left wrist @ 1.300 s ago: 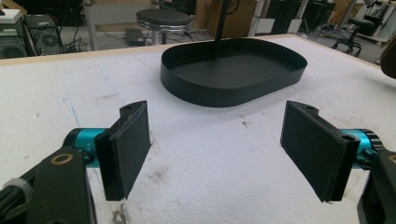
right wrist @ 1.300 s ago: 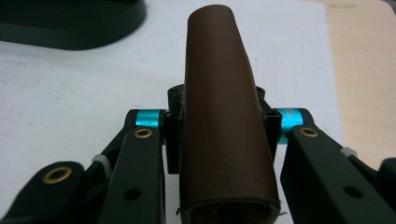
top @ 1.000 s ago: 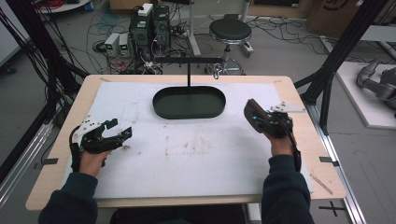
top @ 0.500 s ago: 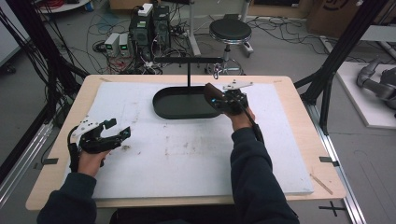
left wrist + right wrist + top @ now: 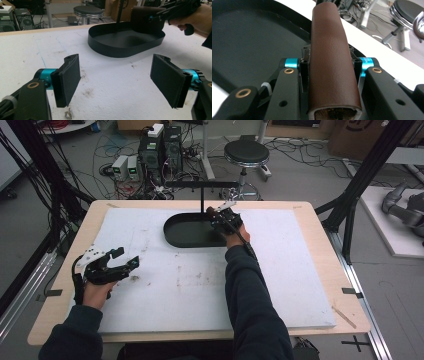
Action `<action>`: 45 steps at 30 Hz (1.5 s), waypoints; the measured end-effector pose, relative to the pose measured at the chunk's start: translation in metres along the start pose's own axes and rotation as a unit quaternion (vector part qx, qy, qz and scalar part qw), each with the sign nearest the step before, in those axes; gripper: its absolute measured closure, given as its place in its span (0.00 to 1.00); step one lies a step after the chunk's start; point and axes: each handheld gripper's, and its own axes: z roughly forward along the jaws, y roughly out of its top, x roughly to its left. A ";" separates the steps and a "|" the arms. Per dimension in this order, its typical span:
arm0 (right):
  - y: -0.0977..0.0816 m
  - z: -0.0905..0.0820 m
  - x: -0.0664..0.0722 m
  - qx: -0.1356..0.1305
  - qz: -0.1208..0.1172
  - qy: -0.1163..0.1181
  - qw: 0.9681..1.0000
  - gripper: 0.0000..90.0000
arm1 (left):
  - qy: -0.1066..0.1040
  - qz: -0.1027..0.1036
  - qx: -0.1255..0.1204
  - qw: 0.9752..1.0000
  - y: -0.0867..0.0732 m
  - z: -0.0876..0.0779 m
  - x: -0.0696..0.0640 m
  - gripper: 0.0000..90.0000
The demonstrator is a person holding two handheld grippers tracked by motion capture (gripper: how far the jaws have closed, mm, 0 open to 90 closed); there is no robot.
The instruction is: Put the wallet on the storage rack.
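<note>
We are holding a brown leather case (image 5: 333, 62) clamped in the right gripper (image 5: 225, 217), hovering over the right end of the black oval tray (image 5: 175, 232) near the desk's (image 5: 310, 270) far edge. The left gripper (image 5: 117, 262) is waiting spread wide by the left edge. Next, we judge, lowering and releasing.

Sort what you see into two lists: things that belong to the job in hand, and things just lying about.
In the job:
right gripper, shut on the brown case
black tray, under the case
stand rising from the tray

Lying about:
left gripper, open, holding nothing
stool
computers on the floor
</note>
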 end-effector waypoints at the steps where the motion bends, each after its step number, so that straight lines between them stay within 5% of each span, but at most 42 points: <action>1: 0.000 0.004 0.001 0.005 -0.002 -0.008 1.000 0.72 | 0.000 0.000 0.001 1.000 0.000 0.000 0.000 0.27; 5: 0.000 0.016 0.003 0.026 -0.018 -0.042 0.999 0.71 | -0.001 0.001 0.000 1.000 0.000 0.001 0.000 0.27; 9: -0.001 0.018 0.005 0.025 -0.015 -0.047 0.998 0.67 | 0.000 0.000 0.002 1.000 0.000 0.001 0.001 0.27; 15: 0.007 0.006 0.012 -0.016 0.003 0.028 0.999 0.51 | 0.000 0.002 0.000 1.000 0.001 0.001 0.000 0.27; 22: 0.011 -0.032 0.004 -0.056 0.009 0.049 0.997 0.51 | -0.004 0.005 0.002 1.000 0.001 0.003 -0.003 0.27; 33: -0.004 -0.082 -0.025 -0.062 0.048 0.079 0.994 0.37 | -0.008 -0.001 -0.006 1.000 0.002 0.003 -0.003 0.27; 36: -0.016 -0.095 -0.024 -0.083 0.051 0.086 0.991 0.32 | -0.008 -0.004 -0.012 1.000 0.002 0.002 -0.003 0.27; 45: -0.080 -0.133 -0.026 -0.077 0.056 0.088 0.992 0.27 | -0.005 -0.011 -0.026 1.000 0.004 0.000 -0.002 0.26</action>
